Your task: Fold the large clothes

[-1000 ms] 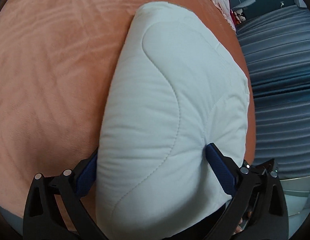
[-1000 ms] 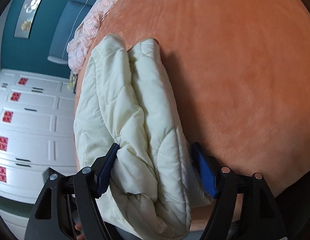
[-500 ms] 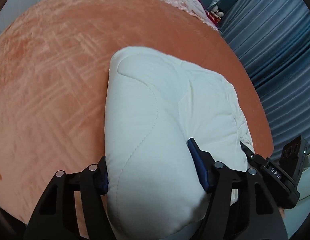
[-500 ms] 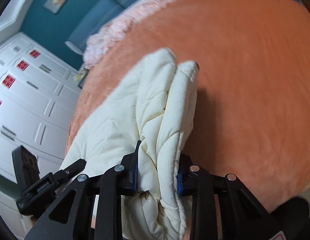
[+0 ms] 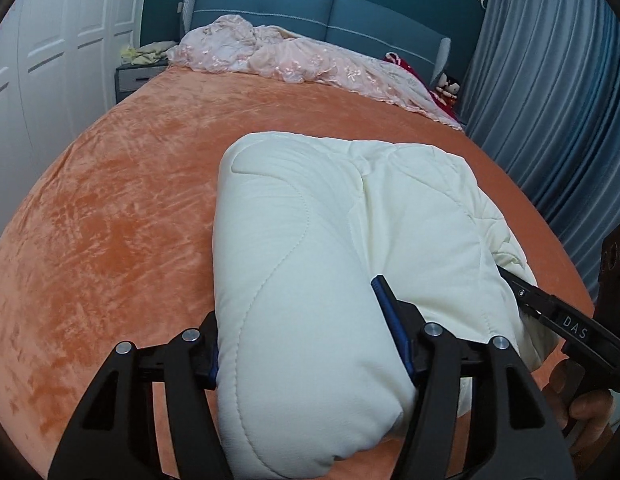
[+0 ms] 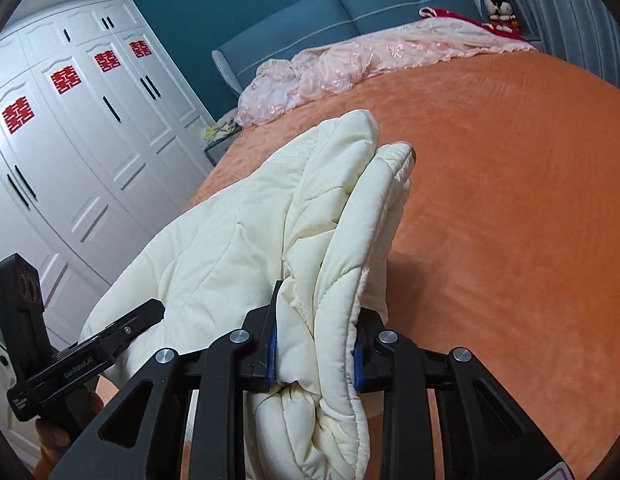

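Both tongs narrowed, clenched on quilt (image 5: 310, 240); near end cut off

Your left gripper (image 5: 310, 320) is clamped on a thick padded fold, its blue-padded fingers (image 5: 391, 320) pressed in from both sides. Your right gripper (image 6: 313, 344) pinches a narrower bunch, jaws close together. Each gripper shows at the edge of the other's view.

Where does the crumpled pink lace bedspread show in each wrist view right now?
Left wrist: crumpled pink lace bedspread lies top centre, beyond the cream quilted garment.
Right wrist: it runs across the upper right.
Shared landmark: the blue padded headboard behind it.
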`<state>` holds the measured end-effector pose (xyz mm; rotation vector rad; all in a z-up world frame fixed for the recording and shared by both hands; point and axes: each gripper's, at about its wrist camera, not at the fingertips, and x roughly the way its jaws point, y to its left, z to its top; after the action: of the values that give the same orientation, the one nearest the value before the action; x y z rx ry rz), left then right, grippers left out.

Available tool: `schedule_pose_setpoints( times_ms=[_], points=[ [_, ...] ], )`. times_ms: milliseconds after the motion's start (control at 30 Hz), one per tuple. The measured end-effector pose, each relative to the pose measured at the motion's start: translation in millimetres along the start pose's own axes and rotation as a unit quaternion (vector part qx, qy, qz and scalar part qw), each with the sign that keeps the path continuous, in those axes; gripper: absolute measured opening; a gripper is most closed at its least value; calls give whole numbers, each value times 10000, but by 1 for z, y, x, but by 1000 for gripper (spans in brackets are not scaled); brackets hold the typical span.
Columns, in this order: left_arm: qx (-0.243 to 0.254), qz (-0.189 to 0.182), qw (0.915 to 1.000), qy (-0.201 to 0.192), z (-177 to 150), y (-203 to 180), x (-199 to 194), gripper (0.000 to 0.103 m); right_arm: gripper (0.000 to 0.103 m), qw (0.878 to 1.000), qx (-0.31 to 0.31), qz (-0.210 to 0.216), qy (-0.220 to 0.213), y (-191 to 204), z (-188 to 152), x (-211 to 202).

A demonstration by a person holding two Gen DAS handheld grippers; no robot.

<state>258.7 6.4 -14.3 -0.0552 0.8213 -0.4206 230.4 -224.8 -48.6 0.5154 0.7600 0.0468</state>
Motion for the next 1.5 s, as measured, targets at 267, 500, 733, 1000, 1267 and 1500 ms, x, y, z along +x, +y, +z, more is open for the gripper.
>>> schedule_pose_setpoints(
  times_ms=[267, 500, 733, 1000, 1267, 1500],
  points=[
    [-416, -46, 9982, 429, -49, 61, 51, 64, 36, 9975, 91, -337, 615, -8, -47, 49],
    [-225, 888, 9931, 728, -43, 46, 28, 74, 49, 9915, 206, -858, 953, -6, -38, 6],
    [143, 2129, 9751, 596, -14, 8, -20, 73, 12, 9834, -1099, -1245, 735, 56, -34, -44],
    [-51, 2222, 9700, 981, -3, -13, 10, 73, 10, 9714, -1388, -1408, 1315, 63, -41, 3],
    [-196, 2256, 9643, 1377, -22, -1, 50, 75, 2, 9640, -1312, -1591, 1676, 43, -53, 39],
    [55, 2429, 9600, 1390, -32, -3, 68, 80, 1, 9675, -1072, -1412, 1803, 27, -58, 57]
  ],
)
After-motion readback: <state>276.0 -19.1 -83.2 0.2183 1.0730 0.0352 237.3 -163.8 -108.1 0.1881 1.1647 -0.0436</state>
